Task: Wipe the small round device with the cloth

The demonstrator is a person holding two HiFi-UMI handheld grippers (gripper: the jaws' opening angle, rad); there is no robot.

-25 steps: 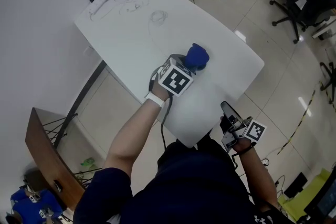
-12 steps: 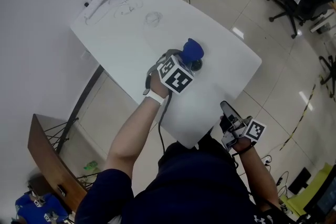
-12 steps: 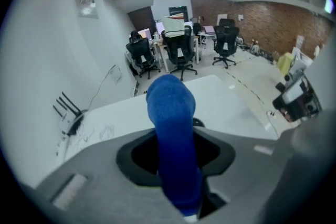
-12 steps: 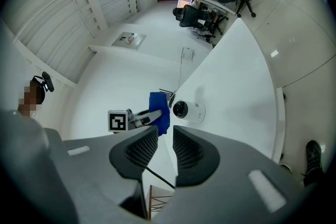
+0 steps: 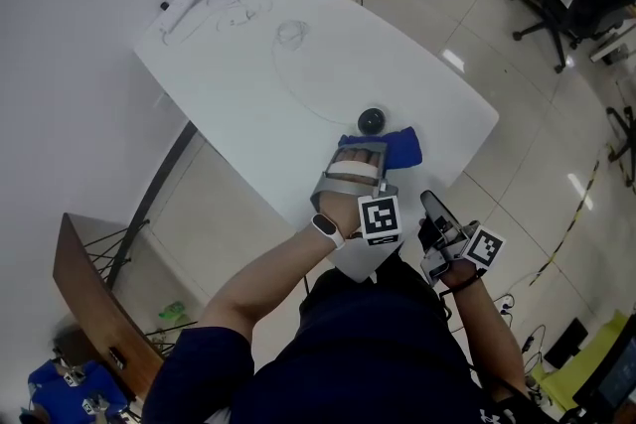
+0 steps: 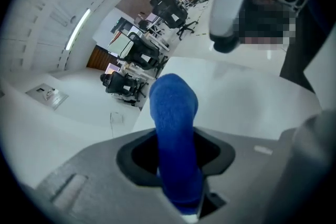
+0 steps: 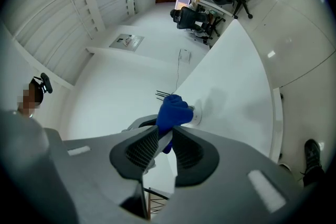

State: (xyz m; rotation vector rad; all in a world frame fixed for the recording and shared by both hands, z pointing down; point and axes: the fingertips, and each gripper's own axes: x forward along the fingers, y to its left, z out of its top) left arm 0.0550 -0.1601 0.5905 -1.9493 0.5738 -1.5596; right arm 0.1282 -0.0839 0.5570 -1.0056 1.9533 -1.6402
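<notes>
Left gripper (image 5: pixel 363 157): jaws pinching the blue cloth (image 5: pixel 393 151), which lies on the table (image 5: pixel 258 65) just beside the small round device (image 5: pixel 371 120). Right gripper (image 5: pixel 432 212): jaws a slit apart, empty, off the table edge. Step, I judge: mid-wipe. Next I sweep the cloth across the device.

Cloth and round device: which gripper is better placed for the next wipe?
Left gripper, likely: its jaws are shut on the blue cloth, beside the round device on the table. The right gripper holds nothing and sits at the table's edge, farther from the device.
</notes>
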